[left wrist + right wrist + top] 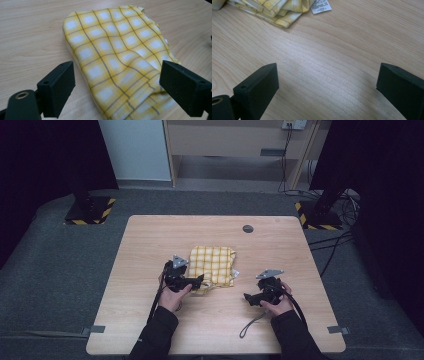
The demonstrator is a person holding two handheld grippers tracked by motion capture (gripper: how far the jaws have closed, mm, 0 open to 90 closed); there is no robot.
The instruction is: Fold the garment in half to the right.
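A folded yellow checked cloth (212,263) lies near the middle of the wooden table (150,240). My left gripper (200,281) is at its near left corner, open, with its two jaws standing on either side of the cloth (117,57) close above it. My right gripper (248,298) is open over bare wood to the right of the cloth and apart from it. In the right gripper view the cloth's folded edge (274,12) and its white label (321,6) lie at the top, well beyond the jaws.
A dark round grommet (248,228) sits in the table near its far edge. Black stands with yellow-striped bases (90,210) (320,215) stand on the grey floor beyond the table's far corners. A cable (252,324) trails from the right gripper across the near table.
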